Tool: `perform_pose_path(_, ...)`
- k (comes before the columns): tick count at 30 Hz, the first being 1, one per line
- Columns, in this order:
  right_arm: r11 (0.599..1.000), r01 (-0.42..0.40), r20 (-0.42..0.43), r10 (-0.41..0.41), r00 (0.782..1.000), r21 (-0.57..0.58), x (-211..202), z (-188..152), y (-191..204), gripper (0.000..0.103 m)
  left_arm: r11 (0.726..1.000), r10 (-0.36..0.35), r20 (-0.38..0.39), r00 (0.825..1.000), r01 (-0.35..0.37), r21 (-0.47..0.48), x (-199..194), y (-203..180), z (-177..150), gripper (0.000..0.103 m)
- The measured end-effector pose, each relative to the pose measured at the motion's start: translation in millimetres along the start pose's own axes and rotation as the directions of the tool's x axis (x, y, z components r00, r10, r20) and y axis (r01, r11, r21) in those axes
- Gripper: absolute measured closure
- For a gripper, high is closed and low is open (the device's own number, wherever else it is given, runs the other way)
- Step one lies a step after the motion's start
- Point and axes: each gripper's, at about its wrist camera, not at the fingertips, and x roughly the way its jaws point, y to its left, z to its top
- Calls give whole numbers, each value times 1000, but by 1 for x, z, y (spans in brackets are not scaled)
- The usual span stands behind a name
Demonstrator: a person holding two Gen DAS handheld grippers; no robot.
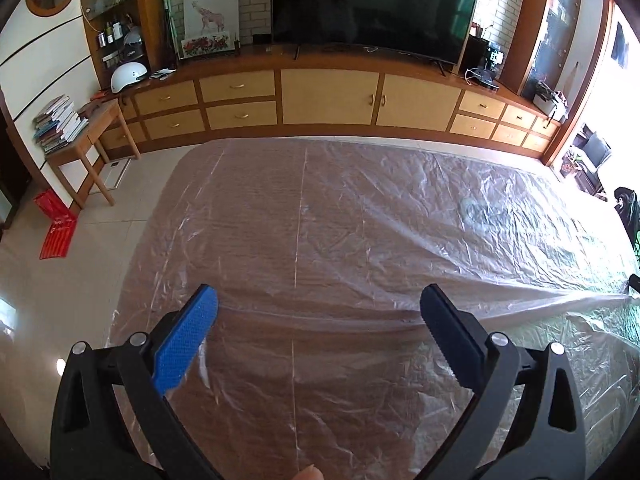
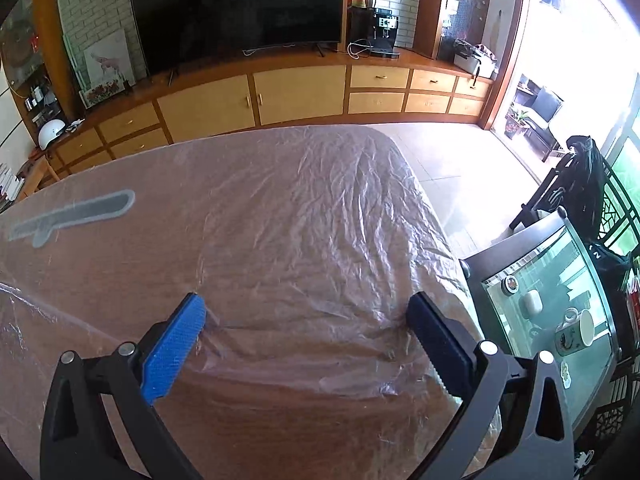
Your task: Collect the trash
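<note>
A clear, wrinkled plastic sheet covers a long wooden table. My left gripper hovers open just above it, with nothing between its blue-padded fingers. A raised fold in the sheet runs from under this gripper to the right edge. In the right wrist view the same plastic sheet drapes over the table's rounded end, and its near edge lies folded back, baring wood. My right gripper is open over that folded edge. A grey printed mark shows on the sheet.
A TV stands on a long wooden cabinet behind the table. At the left are a small desk with stacked books and a red bag on the floor. At the right stand a glass-topped side table with a mug and a chair.
</note>
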Motion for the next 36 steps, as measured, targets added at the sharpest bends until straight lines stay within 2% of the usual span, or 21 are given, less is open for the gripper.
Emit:
perform_pose_path(4,1000,2,0,-2,1000,-1,0,0,0,4,999,35,-14,999,-35,27,3,-6,0,1)
perform_pose_path(36,1000,1,-1,-1,1000,0,-1,1,0,4,999,33,-15,999,-33,20,2,-8,-1,1)
